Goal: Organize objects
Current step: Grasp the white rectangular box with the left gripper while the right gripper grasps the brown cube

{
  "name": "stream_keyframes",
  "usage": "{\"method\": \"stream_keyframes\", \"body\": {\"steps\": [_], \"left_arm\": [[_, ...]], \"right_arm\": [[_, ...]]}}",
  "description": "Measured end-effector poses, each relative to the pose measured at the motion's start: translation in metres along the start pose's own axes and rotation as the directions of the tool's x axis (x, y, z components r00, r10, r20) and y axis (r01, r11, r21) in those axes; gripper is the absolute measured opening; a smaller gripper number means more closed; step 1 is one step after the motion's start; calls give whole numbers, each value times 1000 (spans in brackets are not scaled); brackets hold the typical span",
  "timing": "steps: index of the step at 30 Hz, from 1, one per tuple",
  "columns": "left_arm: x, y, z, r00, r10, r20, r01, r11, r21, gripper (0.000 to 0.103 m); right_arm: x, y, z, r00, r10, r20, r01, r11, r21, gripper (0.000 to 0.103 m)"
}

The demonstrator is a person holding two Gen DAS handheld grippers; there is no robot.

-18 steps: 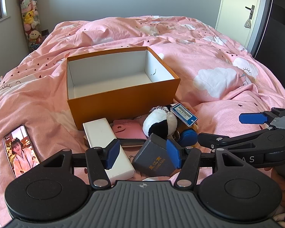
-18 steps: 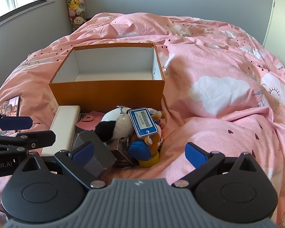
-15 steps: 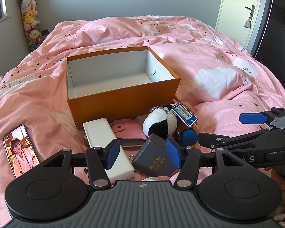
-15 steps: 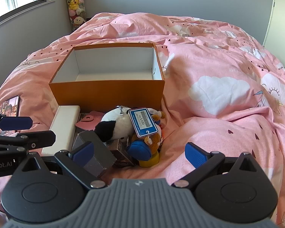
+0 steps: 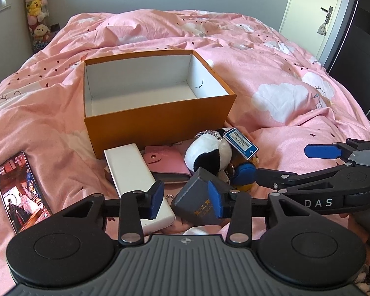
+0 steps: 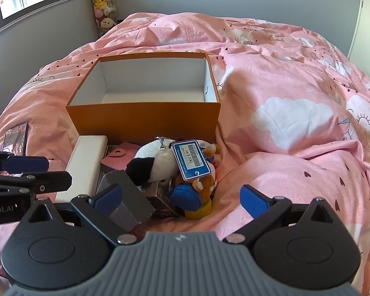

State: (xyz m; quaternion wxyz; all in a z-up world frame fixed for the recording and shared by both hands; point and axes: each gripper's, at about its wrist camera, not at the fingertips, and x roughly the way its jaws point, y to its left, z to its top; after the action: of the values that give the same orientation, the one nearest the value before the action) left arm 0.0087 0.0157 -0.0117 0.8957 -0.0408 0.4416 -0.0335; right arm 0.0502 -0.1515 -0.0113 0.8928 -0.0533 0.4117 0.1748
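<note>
An open orange box with a bare white inside stands on the pink bed. In front of it lies a heap: a white power bank, a pink wallet, a black-and-white plush keychain with a blue price tag, a dark grey small box and a brown toy. My left gripper hovers open over the power bank's near end and the grey box, gripping nothing. My right gripper stands wide open just before the brown toy, with nothing held.
A phone with a lit screen lies on the duvet at the left. The pink duvet spreads rumpled to the right. Stacked plush toys stand in the far corner by a window; a door is at the far right.
</note>
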Motion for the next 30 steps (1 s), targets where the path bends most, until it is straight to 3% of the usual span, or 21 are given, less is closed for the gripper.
{"method": "stream_keyframes", "body": {"steps": [2, 6, 12, 16, 19, 21, 28, 30], "left_arm": [[3, 5, 2, 1000, 0, -12, 0, 1000, -9, 44], [8, 18, 6, 999, 11, -36, -12, 999, -35, 38], [22, 48, 13, 995, 36, -94, -46, 993, -113, 37], [37, 66, 16, 989, 32, -144, -56, 985, -166, 37], [51, 77, 19, 985, 16, -174, -53, 977, -207, 44], [61, 84, 19, 982, 9, -188, -54, 970, -239, 56], [101, 105, 15, 957, -56, -284, -47, 937, -345, 60], [109, 111, 13, 954, -81, -288, -36, 924, -379, 70]], "right_arm": [[4, 0, 3, 1000, 20, -17, -20, 1000, 2, 97], [18, 0, 10, 995, 67, -69, -67, 998, 4, 82], [41, 9, 25, 981, 145, -131, -149, 989, -17, 61], [54, 17, 40, 969, 192, -156, -200, 979, -38, 54], [65, 26, 51, 960, 222, -172, -236, 970, -63, 49], [74, 34, 58, 953, 237, -187, -257, 962, -88, 43], [108, 54, 70, 933, 259, -250, -301, 943, -145, 35], [117, 56, 72, 927, 263, -268, -309, 939, -148, 35]]}}
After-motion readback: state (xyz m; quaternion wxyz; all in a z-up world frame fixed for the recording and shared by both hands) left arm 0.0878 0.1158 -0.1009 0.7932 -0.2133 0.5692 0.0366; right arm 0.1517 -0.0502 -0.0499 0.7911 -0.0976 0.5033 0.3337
